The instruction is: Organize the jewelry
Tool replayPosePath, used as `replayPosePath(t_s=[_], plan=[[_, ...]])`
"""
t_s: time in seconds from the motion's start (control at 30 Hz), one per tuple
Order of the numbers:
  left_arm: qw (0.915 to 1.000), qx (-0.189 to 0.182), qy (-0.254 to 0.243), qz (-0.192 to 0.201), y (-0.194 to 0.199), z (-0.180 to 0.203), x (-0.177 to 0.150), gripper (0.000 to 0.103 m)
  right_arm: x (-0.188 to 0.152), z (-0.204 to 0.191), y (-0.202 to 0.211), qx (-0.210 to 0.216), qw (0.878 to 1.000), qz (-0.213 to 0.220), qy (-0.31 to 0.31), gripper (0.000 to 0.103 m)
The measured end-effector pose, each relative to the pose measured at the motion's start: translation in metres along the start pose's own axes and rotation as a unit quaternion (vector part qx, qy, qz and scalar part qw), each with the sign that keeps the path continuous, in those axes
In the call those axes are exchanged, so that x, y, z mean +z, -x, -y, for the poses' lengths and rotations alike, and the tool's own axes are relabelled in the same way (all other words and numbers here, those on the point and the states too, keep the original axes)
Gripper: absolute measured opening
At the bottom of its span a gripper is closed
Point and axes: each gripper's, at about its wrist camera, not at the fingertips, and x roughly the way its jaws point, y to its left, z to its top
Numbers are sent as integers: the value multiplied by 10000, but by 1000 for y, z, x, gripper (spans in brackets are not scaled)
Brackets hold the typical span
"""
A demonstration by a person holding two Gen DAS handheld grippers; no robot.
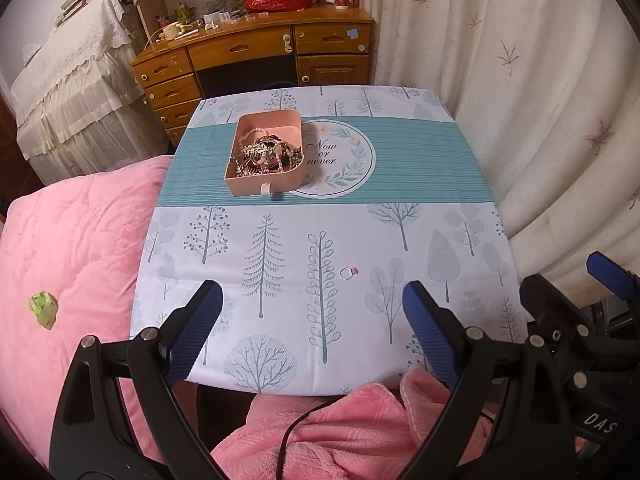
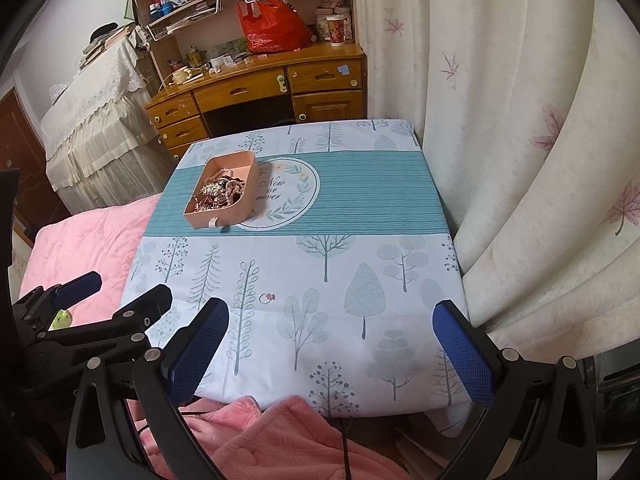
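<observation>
My left gripper (image 1: 312,300) is spread wide with nothing between its blue pads (image 1: 430,332), held low over the near edge of the table (image 1: 440,200). My right gripper (image 2: 330,320) is just as wide and just as empty, hanging beside it on the curtain (image 2: 520,160) side; each wrist view catches the other tool at its edge.

Just ahead of my fingers lies a small ring (image 1: 347,272) with a pink stone, alone on the white, tree-printed part of the cloth. In the right view the same ring (image 2: 266,298) sits close to my left-hand pad, nearer that side than the middle of my opening.

Well beyond it, on the teal band of the cloth, stands the pink box (image 1: 264,152), open at the top and overlapping the round "Now or never" print. It holds a tangled heap of chains and beads (image 1: 264,154); I cannot tell single pieces apart in it.

I judge the job nearly done: most of the jewelry is gathered in the box, and the ring is the only loose piece I can see on the table. What is left, as I read it, is to pinch that ring and carry it across to the box. It is small and flat, so I expect the pick to be fiddly.
</observation>
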Motion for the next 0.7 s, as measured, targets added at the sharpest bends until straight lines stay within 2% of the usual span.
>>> replayPosePath(t_s=[0.7], plan=[[9998, -51, -150, -73, -6, 3, 11, 90, 9, 15, -11, -58, 9997, -176, -179, 103]])
